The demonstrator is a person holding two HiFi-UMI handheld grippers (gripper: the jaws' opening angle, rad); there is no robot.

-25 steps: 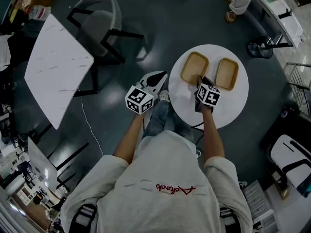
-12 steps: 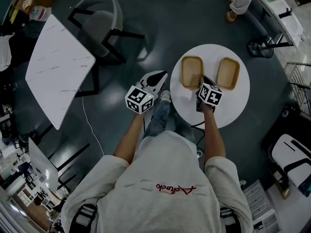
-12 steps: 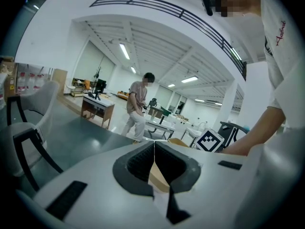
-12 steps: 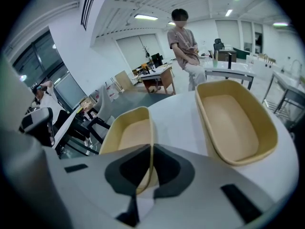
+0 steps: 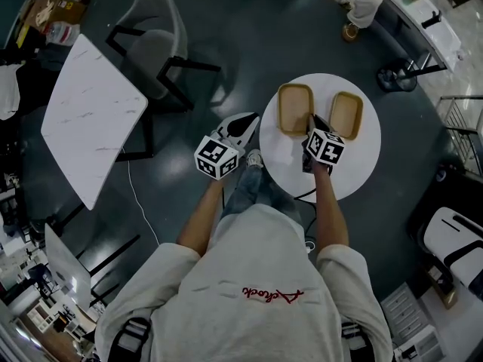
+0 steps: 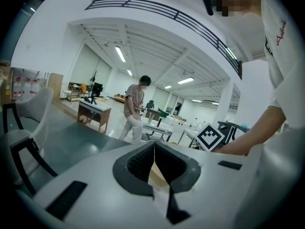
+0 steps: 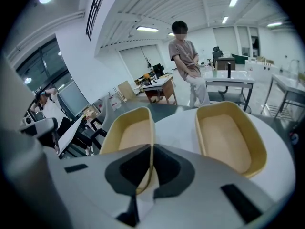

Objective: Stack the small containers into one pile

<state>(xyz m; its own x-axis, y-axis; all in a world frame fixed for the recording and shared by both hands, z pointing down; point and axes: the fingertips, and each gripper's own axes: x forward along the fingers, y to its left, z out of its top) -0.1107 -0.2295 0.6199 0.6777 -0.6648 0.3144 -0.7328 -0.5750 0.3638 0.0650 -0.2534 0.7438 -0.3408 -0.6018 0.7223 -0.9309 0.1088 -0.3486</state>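
Two tan oblong containers lie side by side on the round white table (image 5: pixel 355 168). The left container (image 5: pixel 295 108) (image 7: pixel 131 135) has its near rim between the jaws of my right gripper (image 5: pixel 312 124) (image 7: pixel 151 151), which have just been closing and are shut on it. The right container (image 5: pixel 346 115) (image 7: pixel 228 132) sits empty and untouched. My left gripper (image 5: pixel 249 121) (image 6: pixel 154 149) hovers off the table's left edge, above the floor, shut with nothing in it.
A white marble table (image 5: pixel 90 119) and a grey chair (image 5: pixel 155 36) stand to the left. A person (image 5: pixel 364 2) (image 7: pixel 187 66) stands beyond the round table. A white seat (image 5: pixel 453 240) is at the right. Dark floor surrounds the table.
My right gripper has shut on the left container's near rim and risen slightly; that container has swung from slanted to nearly parallel with the other. The left gripper has stayed put.
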